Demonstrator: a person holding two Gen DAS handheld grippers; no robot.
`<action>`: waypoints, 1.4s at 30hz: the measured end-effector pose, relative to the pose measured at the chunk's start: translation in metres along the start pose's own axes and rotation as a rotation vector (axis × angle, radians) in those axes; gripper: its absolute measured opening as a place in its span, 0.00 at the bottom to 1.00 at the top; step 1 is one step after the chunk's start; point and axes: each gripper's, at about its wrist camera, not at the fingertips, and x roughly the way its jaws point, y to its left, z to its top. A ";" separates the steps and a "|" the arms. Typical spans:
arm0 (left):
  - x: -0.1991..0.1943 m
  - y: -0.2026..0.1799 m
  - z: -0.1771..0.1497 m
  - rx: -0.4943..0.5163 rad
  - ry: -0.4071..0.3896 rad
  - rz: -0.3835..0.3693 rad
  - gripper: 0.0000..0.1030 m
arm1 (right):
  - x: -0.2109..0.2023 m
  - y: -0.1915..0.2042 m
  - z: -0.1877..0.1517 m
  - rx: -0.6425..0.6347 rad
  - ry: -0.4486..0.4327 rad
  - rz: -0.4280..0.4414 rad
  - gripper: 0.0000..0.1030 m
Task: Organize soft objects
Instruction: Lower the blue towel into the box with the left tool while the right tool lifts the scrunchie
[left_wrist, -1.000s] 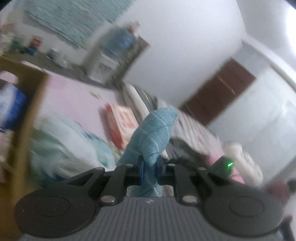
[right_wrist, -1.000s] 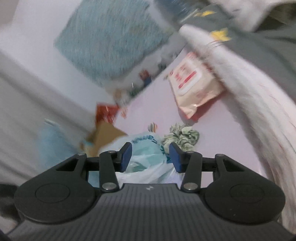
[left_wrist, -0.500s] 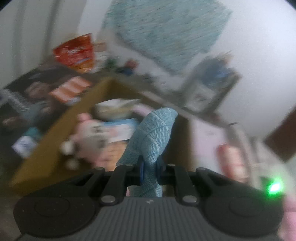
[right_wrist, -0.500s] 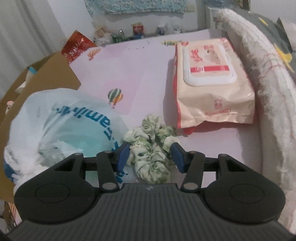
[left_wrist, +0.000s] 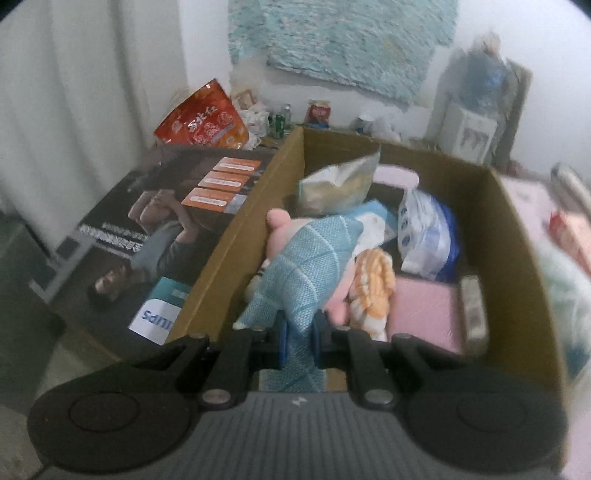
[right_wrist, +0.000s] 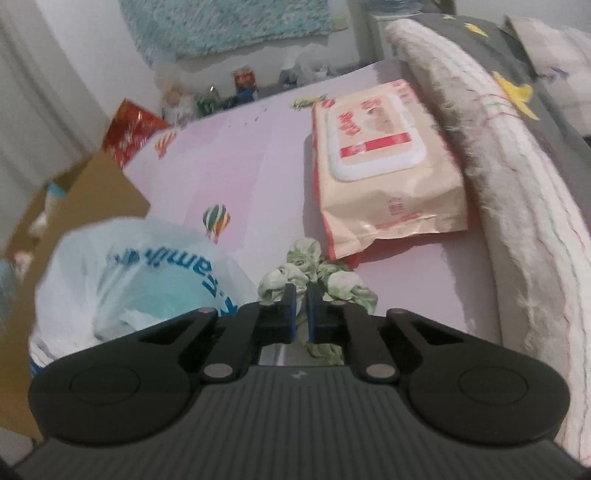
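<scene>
My left gripper (left_wrist: 300, 332) is shut on a light blue checked cloth (left_wrist: 306, 266) and holds it above an open cardboard box (left_wrist: 513, 229). The box holds a pink plush toy (left_wrist: 280, 225), an orange and white cloth (left_wrist: 373, 284), a blue and white bag (left_wrist: 428, 236) and a pink flat item (left_wrist: 424, 317). My right gripper (right_wrist: 300, 310) is shut on a green and white scrunchie (right_wrist: 317, 277) that lies on the pink bed sheet (right_wrist: 251, 173).
A wet wipes pack (right_wrist: 380, 162) lies on the sheet beside a grey and white blanket (right_wrist: 517, 177). A white plastic bag (right_wrist: 125, 277) sits left of the scrunchie. A dark Philips carton (left_wrist: 159, 236) and a red snack bag (left_wrist: 203, 122) stand left of the box.
My left gripper swung with the blue cloth from facing the bed to above the cardboard box. My right gripper closed its fingers on the green scrunchie.
</scene>
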 end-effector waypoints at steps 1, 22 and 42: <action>0.006 0.000 -0.002 0.011 0.027 -0.007 0.13 | -0.003 -0.003 0.000 0.019 -0.004 0.008 0.04; 0.051 0.023 -0.026 -0.115 0.160 -0.025 0.13 | -0.070 0.019 0.001 0.113 -0.128 0.172 0.08; 0.057 0.029 -0.026 -0.135 0.173 -0.011 0.15 | 0.020 0.013 -0.008 -0.015 0.100 -0.145 0.18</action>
